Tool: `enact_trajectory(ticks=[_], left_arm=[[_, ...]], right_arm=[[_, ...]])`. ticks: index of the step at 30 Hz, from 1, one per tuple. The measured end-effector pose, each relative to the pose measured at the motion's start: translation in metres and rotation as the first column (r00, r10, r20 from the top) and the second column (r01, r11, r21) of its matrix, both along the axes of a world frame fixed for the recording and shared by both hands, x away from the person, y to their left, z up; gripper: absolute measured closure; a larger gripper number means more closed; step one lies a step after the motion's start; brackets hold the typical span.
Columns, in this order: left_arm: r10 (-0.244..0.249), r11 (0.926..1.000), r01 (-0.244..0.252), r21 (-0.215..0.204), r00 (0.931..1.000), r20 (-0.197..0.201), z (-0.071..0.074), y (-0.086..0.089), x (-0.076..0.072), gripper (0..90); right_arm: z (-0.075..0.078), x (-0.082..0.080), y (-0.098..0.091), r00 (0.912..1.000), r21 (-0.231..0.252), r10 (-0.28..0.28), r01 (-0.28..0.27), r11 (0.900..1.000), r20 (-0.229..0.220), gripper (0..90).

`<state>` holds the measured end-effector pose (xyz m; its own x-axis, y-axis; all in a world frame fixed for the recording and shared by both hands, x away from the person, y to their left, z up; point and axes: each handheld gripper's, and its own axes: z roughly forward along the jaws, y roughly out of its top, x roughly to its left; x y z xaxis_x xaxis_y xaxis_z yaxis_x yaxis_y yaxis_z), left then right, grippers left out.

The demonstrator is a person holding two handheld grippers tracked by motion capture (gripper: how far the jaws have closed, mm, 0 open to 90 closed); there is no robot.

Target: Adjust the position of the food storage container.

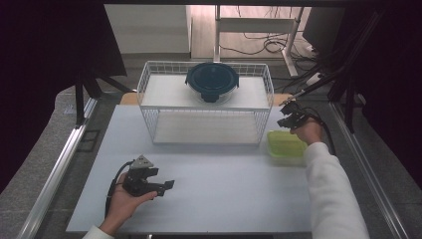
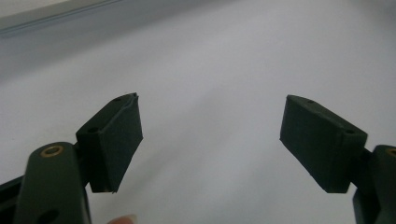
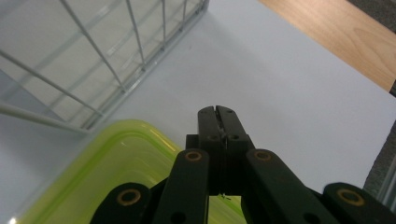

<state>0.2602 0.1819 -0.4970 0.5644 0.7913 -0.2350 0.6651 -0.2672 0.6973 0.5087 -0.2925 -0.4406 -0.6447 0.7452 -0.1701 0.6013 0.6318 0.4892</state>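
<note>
**Right jaws pressed together above the green container**

Near edge first: the left hand-held gripper [image 1: 160, 185] lies in an upturned palm low over the white worktop [image 1: 209, 194], jaws spread wide with nothing between them. Further out on the right, the right hand-held gripper [image 1: 288, 115] hangs just over the far end of the lime-green lidded container [image 1: 284, 145], jaws pressed together, gripping nothing. Beyond, beside the container, stands the white wire rack [image 1: 205, 102], a dark round lidded bowl [image 1: 212, 79] on top.

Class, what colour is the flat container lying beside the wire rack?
Translucent lime green: the container shows best in the right gripper view.
</note>
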Motion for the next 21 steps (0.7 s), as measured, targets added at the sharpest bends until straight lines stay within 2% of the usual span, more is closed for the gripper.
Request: enact_trajectory(ticks=[4,7,11,16,17,20,21], left_arm=[[0.005,0.9999,-0.005,-0.014,1.0000,0.004,0.001,0.000,-0.001,21.1],[0.000,1.0000,0.000,-0.009,1.0000,0.004,0.001,0.000,-0.001,21.1],[0.000,1.0000,0.000,-0.004,1.0000,-0.008,-0.001,-0.001,0.000,21.0],[-0.001,1.0000,0.001,-0.009,1.0000,-0.009,-0.001,-0.002,0.000,21.0],[-0.001,1.0000,0.001,-0.009,0.9999,-0.010,-0.001,-0.002,0.000,21.0],[-0.008,1.0000,0.008,-0.005,0.9999,-0.011,-0.001,-0.002,0.000,21.0],[-0.010,0.9999,0.010,-0.005,0.9999,-0.012,-0.001,-0.003,0.000,21.0]], right_arm=[[-0.011,0.004,-0.003,0.9999,-0.019,0.010,-0.010,0.9998,-0.012,88.2],[-0.017,0.005,-0.006,0.9992,-0.028,0.024,-0.025,0.9993,-0.031,88.2],[-0.018,0.002,-0.008,0.9986,-0.015,0.031,-0.032,0.9994,-0.043,88.3],[-0.019,-0.008,-0.007,0.9963,-0.015,0.066,-0.067,0.9977,-0.055,88.3],[-0.019,-0.012,-0.007,0.9944,-0.010,0.081,-0.082,0.9966,-0.069,88.3],[-0.019,-0.022,-0.004,0.9926,-0.009,0.108,-0.108,0.9941,-0.055,88.3],[-0.020,-0.026,-0.003,0.9916,-0.002,0.113,-0.114,0.9935,-0.063,88.4]])
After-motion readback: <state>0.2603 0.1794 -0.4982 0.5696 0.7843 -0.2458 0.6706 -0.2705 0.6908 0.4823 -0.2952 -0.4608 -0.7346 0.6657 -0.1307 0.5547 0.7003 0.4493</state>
